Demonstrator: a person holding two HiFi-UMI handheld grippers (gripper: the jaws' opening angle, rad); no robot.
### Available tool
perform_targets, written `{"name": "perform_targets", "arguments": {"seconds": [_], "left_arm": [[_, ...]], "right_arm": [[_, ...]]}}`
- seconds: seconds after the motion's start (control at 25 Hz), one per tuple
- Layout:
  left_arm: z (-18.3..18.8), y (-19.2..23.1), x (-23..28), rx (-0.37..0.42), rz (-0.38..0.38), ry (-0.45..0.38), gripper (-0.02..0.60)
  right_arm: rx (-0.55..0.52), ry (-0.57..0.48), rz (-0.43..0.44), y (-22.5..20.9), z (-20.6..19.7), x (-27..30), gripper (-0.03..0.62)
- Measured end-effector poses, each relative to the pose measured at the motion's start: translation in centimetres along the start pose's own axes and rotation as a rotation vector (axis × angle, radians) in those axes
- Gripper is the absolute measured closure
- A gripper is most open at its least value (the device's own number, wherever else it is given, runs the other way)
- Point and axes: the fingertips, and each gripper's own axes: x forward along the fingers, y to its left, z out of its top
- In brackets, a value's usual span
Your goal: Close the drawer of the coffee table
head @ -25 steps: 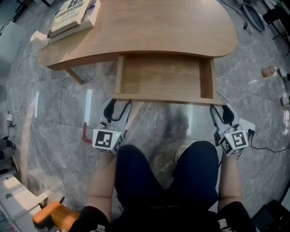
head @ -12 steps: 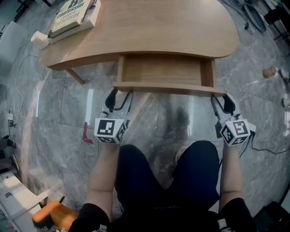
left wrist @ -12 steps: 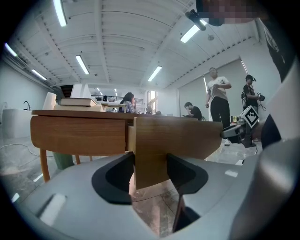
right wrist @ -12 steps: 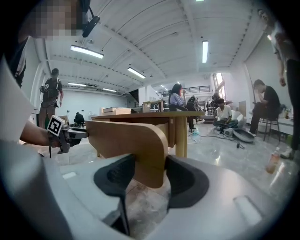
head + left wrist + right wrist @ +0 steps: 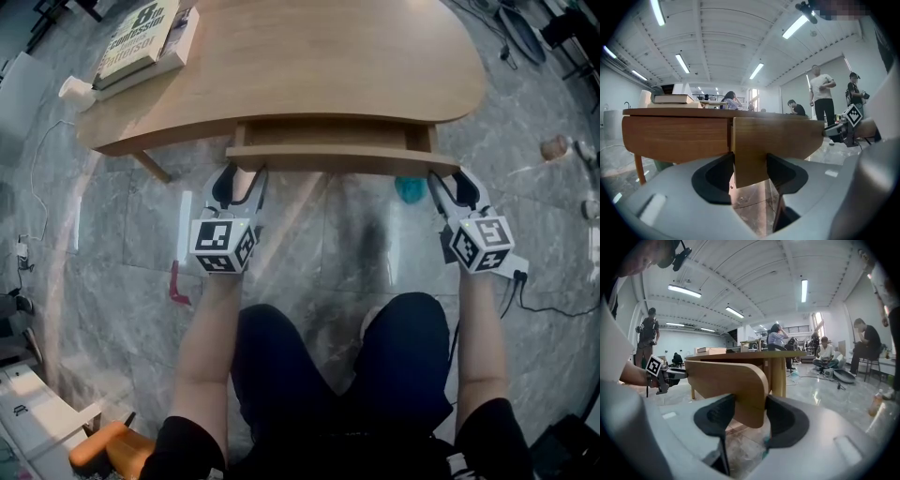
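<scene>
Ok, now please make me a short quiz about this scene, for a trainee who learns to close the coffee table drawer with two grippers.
1. True or false: only the left gripper clamps the drawer front, and the right gripper hangs free.
2. What lies on the coffee table, at its far left corner? A) a book B) a mug C) a laptop
3. Is the drawer fully shut? Say what shows it.

Key
1. False: both grippers clamp the drawer front, one at each end.
2. A.
3. No: in the head view a narrow strip of the drawer's inside shows between the drawer front and the table edge.
</scene>
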Motion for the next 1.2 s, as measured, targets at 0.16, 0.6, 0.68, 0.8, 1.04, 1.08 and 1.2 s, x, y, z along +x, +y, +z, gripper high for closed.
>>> {"name": "perform_targets", "arguments": {"seconds": [0.16,0.6,0.68,0.8,1.04,1.08,1.2], "left_arm": [[0.3,0.5,1.3,-0.006,0.021,0.0,0.351],[0.8,1.2,3.9,-0.037,0.077,0.019,0.354],[0.9,1.4,4.0,-0.048,0.088,0.017,0.362],[1.2,1.6,4.0,-0.054,0.106,0.008,0.384],[1.6,1.6,3.8,-0.055,0.11,-0.002,0.394],[1.7,1.5,3.8,-0.054,0.107,-0.003,0.394],[1.9,1.4,3.6,-0.051,0.102,-0.009,0.396]], "right_arm": [[0.005,-0.002,-0.011,-0.7,0.5,1.2,0.387],[0.026,0.001,-0.053,-2.7,1.5,4.0,0.387],[0.028,-0.005,-0.059,-2.9,1.5,4.1,0.387],[0.033,-0.012,-0.07,-3.1,1.7,4.5,0.387],[0.045,-0.005,-0.098,-3.8,2.0,5.5,0.387],[0.047,-0.005,-0.102,-3.9,2.1,5.6,0.387],[0.053,-0.009,-0.115,-4.1,2.2,6.0,0.387]]}}
